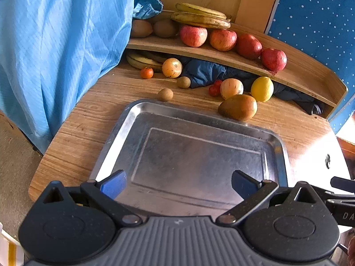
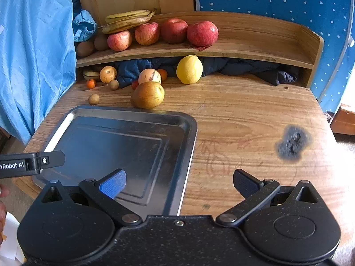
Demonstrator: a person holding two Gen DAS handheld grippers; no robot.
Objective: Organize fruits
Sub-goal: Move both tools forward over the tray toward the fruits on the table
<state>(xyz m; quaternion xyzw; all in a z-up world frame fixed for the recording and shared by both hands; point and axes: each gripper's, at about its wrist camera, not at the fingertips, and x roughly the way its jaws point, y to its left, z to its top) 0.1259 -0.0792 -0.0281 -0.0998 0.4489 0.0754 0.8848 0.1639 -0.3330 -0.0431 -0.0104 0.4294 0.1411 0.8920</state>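
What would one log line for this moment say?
left hand-held gripper: open, empty, over tray | right hand-held gripper: open, empty, at tray's right edge | tray: empty | mango: on table beside tray's far rim

Four red apples (image 2: pixel 162 33) sat in a row on the shelf (image 2: pixel 255 51), bananas (image 2: pixel 126 21) behind them; below the shelf lay a lemon (image 2: pixel 189 69), a mango (image 2: pixel 148 94), possibly tomatoes (image 1: pixel 214 88).

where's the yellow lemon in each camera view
Left wrist view: lemon right of centre, under the shelf edge, beyond the tray's far right corner.
Right wrist view: lemon at centre, upper half, under the shelf.
Shared landmark: the metal tray.
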